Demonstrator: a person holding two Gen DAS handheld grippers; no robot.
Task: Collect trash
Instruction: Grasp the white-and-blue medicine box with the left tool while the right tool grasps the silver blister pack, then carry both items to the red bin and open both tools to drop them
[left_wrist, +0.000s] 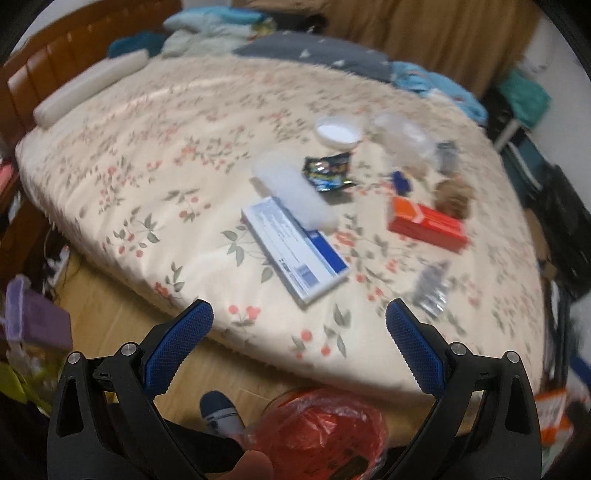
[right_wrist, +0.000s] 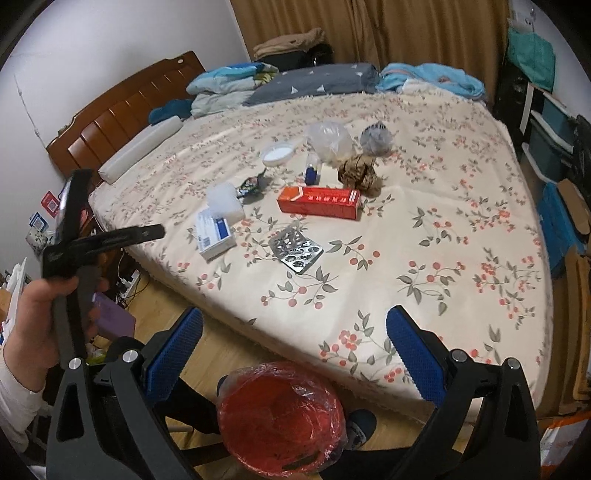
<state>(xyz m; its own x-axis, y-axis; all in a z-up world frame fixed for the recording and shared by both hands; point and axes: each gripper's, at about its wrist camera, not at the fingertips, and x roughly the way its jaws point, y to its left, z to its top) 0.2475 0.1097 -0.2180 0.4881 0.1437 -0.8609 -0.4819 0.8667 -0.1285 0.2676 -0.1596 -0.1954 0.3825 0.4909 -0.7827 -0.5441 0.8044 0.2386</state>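
I see the bed (right_wrist: 424, 236) carrying the trash: red box (right_wrist: 319, 202) at twelve o'clock of my right claw (right_wrist: 294, 334), blister pack (right_wrist: 295, 249) nearer. Bin (right_wrist: 282, 415) at six. Both claws, left claw (left_wrist: 298, 325) included, gape empty.

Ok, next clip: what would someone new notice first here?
Probably the scatter of litter in the middle of the floral-print bedspread: a long red cardboard box, a white-and-blue carton, a silver blister pack and a crumpled brown paper ball. Next, the red bin lined with clear plastic on the floor at the bed's near edge, between the open jaws of the right gripper.
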